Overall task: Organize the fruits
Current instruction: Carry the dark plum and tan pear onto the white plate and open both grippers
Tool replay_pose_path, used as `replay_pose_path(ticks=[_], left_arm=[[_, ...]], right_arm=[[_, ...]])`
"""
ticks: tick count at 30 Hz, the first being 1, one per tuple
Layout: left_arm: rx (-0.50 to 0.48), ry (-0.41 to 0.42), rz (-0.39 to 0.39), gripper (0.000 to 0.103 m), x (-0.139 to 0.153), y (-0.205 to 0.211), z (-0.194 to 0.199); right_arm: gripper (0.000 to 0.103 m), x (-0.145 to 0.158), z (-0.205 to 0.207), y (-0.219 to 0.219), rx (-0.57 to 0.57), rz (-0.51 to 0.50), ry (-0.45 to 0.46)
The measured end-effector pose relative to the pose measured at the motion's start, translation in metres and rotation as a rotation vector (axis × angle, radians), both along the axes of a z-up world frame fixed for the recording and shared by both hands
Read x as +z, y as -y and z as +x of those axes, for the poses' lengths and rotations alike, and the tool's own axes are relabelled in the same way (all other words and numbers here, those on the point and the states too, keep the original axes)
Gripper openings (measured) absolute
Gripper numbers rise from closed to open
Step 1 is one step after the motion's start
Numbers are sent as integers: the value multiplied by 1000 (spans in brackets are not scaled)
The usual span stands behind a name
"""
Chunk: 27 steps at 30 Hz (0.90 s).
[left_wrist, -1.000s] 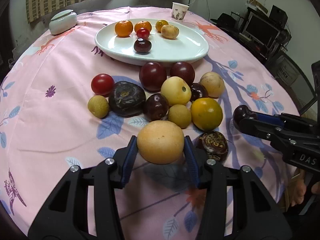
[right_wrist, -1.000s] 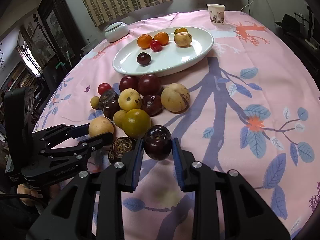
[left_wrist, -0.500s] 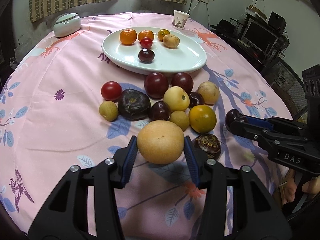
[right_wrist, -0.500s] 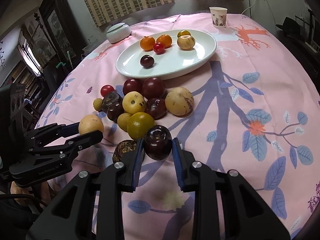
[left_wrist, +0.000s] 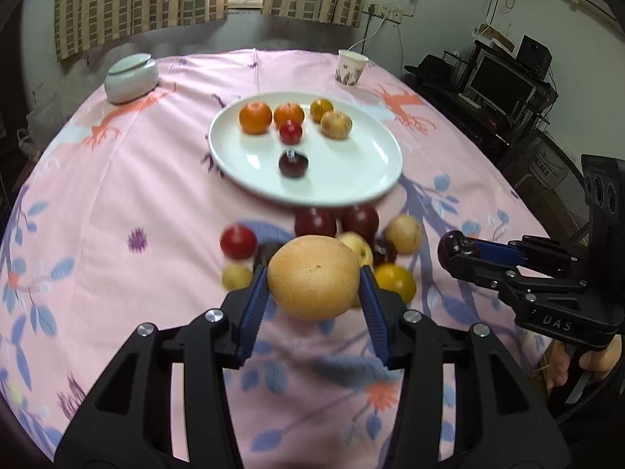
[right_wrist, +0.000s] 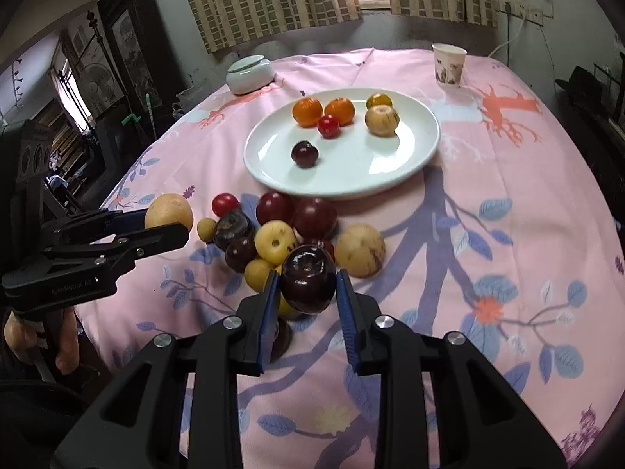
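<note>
My left gripper [left_wrist: 313, 288] is shut on a large tan round fruit [left_wrist: 313, 276] and holds it above the table, in front of the loose fruit pile [left_wrist: 351, 230]. My right gripper [right_wrist: 308, 287] is shut on a dark purple plum [right_wrist: 308, 278], also lifted above the pile [right_wrist: 281, 230]. The white oval plate [left_wrist: 375, 164] lies beyond the pile with two oranges, a red fruit, a dark plum and two yellowish fruits on it. The plate also shows in the right wrist view [right_wrist: 422, 144]. Each gripper shows in the other's view, the right gripper [left_wrist: 455, 248] and the left gripper [right_wrist: 172, 221].
A paper cup [left_wrist: 350, 68] stands at the far right of the pink floral tablecloth [left_wrist: 136, 195]. A pale lidded ceramic jar [left_wrist: 131, 77] stands at the far left. A desk with a monitor [left_wrist: 500, 82] is off the table's right side.
Both grippers have risen and moved forward with their fruits. The pile and plate now look farther below and smaller.
</note>
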<state>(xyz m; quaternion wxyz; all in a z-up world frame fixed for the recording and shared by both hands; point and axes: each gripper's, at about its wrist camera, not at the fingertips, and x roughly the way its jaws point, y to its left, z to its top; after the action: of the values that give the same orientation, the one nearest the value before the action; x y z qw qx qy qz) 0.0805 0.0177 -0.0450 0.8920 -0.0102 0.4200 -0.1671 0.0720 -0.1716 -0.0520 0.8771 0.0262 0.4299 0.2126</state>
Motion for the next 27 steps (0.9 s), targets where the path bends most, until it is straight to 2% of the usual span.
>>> replay_pose_path(ticks=[4, 6, 8, 10, 13, 19, 25, 27], left_arm=[[22, -28, -8, 48, 12, -7, 61], [50, -35, 16, 48, 13, -6, 96], [75, -45, 36, 48, 9, -4, 129], [84, -90, 1, 48, 3, -5, 158], [109, -122, -3, 48, -10, -5, 185], [106, -156, -10, 48, -26, -6, 207], [115, -157, -3, 48, -28, -7, 217], [126, -143, -9, 57, -24, -8, 218]], right_arm=[[30, 19, 42, -5, 23, -6, 17], [30, 23, 73, -13, 33, 6, 2], [30, 23, 101, -22, 23, -12, 6], [30, 18, 128, -30, 3, -50, 12], [30, 4, 161, -38, 0, -67, -13], [30, -16, 198, -41, -9, -81, -60], [30, -24, 210, -43, -21, -95, -72], [34, -24, 214, -47, -18, -127, -67]])
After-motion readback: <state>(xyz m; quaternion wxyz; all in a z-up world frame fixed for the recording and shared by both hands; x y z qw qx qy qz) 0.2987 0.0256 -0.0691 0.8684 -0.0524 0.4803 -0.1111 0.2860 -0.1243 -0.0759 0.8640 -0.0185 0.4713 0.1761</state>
